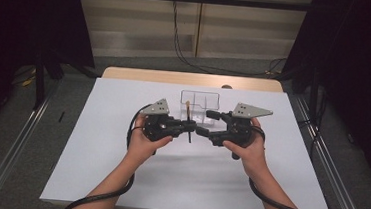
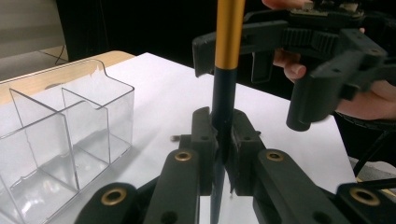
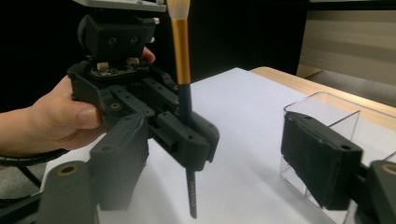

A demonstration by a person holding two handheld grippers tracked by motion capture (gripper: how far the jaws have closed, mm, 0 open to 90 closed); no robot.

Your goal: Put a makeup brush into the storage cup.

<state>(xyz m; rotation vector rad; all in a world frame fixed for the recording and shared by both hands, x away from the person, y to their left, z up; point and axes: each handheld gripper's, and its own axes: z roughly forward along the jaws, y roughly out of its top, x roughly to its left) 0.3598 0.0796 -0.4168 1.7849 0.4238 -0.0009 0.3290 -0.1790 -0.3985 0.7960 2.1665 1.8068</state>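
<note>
L gripper (image 1: 191,126) fingers clamp the brush (image 2: 224,93) upright over the table (image 1: 118,169), just near of the clear box (image 1: 200,101), R gripper (image 1: 207,124) fingers wide & empty beside it, so pickup's done, w/ drop into box prob left.

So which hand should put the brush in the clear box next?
Probably the left. The left gripper is shut on the brush, holding it upright beside the clear box. The right gripper is open and holds nothing.
</note>
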